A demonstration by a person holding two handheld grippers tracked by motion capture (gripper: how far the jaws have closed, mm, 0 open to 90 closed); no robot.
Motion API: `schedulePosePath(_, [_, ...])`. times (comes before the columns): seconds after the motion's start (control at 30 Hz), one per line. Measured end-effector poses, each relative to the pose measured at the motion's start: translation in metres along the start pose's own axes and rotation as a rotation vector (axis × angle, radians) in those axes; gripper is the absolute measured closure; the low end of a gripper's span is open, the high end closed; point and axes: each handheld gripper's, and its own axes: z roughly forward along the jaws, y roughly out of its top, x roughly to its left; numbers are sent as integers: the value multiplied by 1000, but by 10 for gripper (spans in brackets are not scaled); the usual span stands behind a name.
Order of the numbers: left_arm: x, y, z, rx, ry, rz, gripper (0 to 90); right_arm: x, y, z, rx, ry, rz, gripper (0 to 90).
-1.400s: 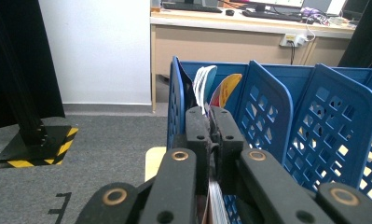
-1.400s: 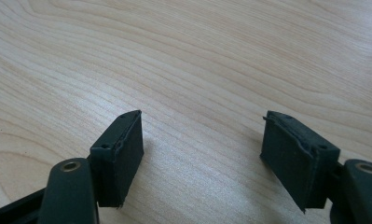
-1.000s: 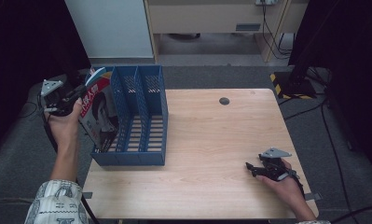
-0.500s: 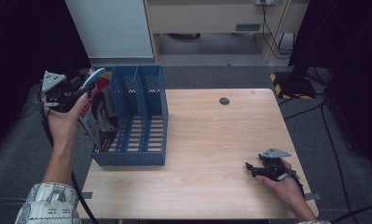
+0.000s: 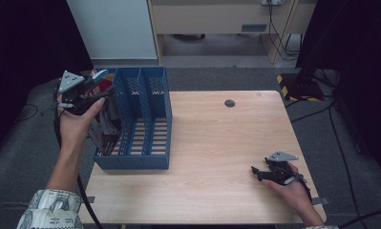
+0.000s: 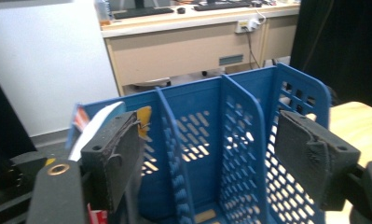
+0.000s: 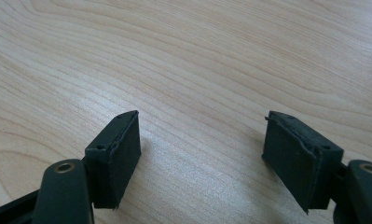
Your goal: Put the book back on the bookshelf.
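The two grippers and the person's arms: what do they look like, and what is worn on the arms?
Both the left gripper and the right gripper are black, each with a grey three-cornered plate on top. Their jaws end in blocky black pads with a rough surface and brass-coloured rings at the base. A black cable trails from the left gripper. The left arm wears a pale patterned sleeve, pushed up past the forearm.

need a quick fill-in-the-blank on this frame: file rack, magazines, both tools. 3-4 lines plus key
1. The magazines stand in the rack's ____ compartment, as the high view shows it.
2. The blue file rack has ____ compartments.
3. The left tool has just been opening; its jaws stand ____ with nothing clamped between them.
4. The right tool rests on the wooden ____, jaws apart.

Missing words: leftmost; three; open; table
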Motion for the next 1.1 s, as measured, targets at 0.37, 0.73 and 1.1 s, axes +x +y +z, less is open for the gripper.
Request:
schedulePosePath(0.37, [-39,-5,17,58,-143,7,81,0,0,0,0,1,-3,269])
schedulePosePath(0.73, [-75,-21,36,111,-233,9,43,1,0,0,1,2,-6,263])
schedulePosePath(1.1, [-103,-31,45,135,-290,35,33,1,0,0,2,4,-7,254])
